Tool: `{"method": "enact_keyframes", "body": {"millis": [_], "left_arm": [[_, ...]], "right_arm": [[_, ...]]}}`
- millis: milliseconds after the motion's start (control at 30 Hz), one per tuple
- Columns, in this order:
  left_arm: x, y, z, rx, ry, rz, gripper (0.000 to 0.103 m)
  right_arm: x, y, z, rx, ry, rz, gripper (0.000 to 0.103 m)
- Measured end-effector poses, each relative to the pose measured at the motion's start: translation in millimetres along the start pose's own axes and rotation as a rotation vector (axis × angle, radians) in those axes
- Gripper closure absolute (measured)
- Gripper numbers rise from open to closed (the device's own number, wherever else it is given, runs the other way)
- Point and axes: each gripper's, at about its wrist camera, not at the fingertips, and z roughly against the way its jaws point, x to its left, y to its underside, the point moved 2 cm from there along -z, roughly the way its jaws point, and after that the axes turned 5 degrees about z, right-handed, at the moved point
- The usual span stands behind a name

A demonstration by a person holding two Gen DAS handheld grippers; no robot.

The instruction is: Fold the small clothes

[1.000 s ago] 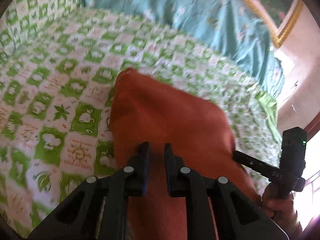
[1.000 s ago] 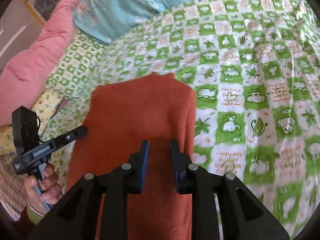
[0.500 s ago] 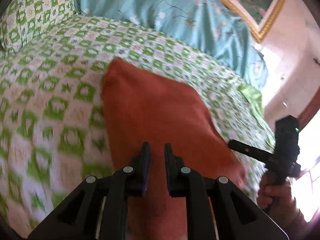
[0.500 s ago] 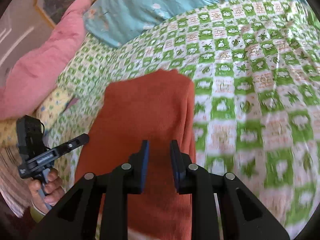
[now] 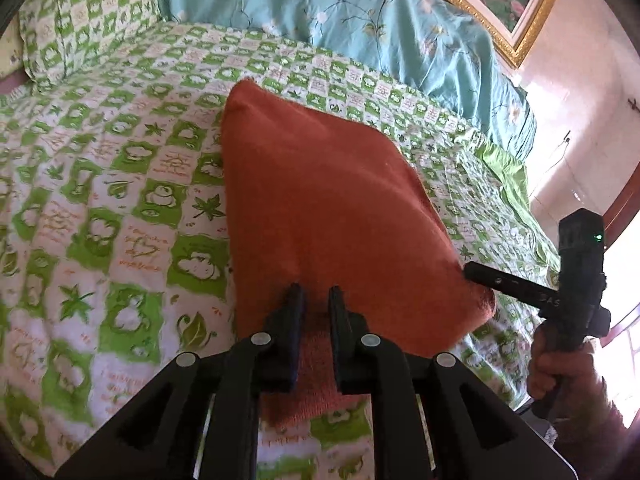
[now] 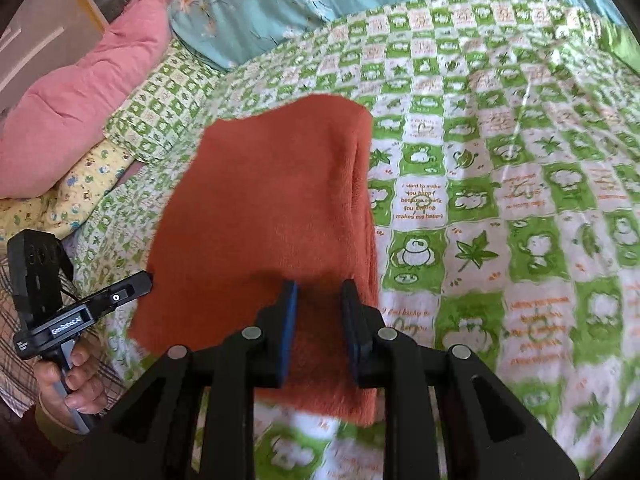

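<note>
Rust-orange fleece garment (image 5: 332, 208), fig. shows both wrist views. It is held up off the green-checked bedsheet (image 5: 100, 184) along its near edge, far end trailing down toward the sheet. L gripper (image 5: 316, 300) has jaws drawn close together, pinching the near hem; fabric bunches between the fingers (image 5: 294, 320). R gripper (image 6: 318, 292) likewise has jaws narrowly set, nipping the same hem nearer the garment's right border, where a doubled layer shows along the edge.

Change vs. the earlier frames: more of the sheet's pattern now shows beyond the far edge, and the teal quilt (image 5: 360, 20) and gilt picture frame (image 5: 500, 20) sit fuller in view, i.e. both grippers have drawn back toward the person, dragging the cloth w/ them. The cloth looks flatter and more taut than a sec. ago.

Reading for the task: prob. a stretch-and-lay step, squaring the piece before the next fold. Pink pillow (image 6: 80, 100) lies well apart, not in the way. Risk: hem slipping from such shallow pinches.
</note>
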Motion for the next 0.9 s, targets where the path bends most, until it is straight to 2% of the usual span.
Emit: {"method": "enact_keyframes", "body": {"millis": [100,233,367,467,567,633,800,867,900], "left_arm": [[0.5,10.7,7.5,0.001,-0.003,-0.001,0.087],[8.2,27.1,5.0,0.034,-0.032,0.006,0.088],[7.1,29.9,20.9,0.005,-0.04,0.008,0.087],[4.7,32.8,31.4,-0.006,-0.052,0.008,0.082],[1.6,39.8,42.6,-0.024,-0.081,0.004,0.071],[-0.4,46.2,47.9,-0.034,-0.102,0.003,0.06],[-4.1,59.5,54.5,-0.042,-0.149,-0.017,0.051],[-5.8,63.5,56.9,-0.049,-0.168,-0.032,0.043],[-6.9,65.8,58.7,-0.054,-0.18,-0.036,0.036]], "right_arm": [[2.9,9.4,9.4,-0.01,-0.007,-0.008,0.075],[-1.3,27.3,-0.4,0.029,0.001,-0.031,0.075],[8.4,29.0,13.2,-0.011,-0.008,-0.026,0.075],[16.7,28.0,30.5,-0.054,-0.016,-0.014,0.074],[24.6,30.3,44.9,-0.082,-0.02,0.003,0.065],[29.8,35.8,51.5,-0.087,-0.022,0.017,0.061],[32.7,53.5,55.9,-0.063,-0.011,0.026,0.05],[33.0,61.5,57.4,-0.048,0.0,0.029,0.048],[33.8,66.2,58.4,-0.041,0.005,0.033,0.047]]}}
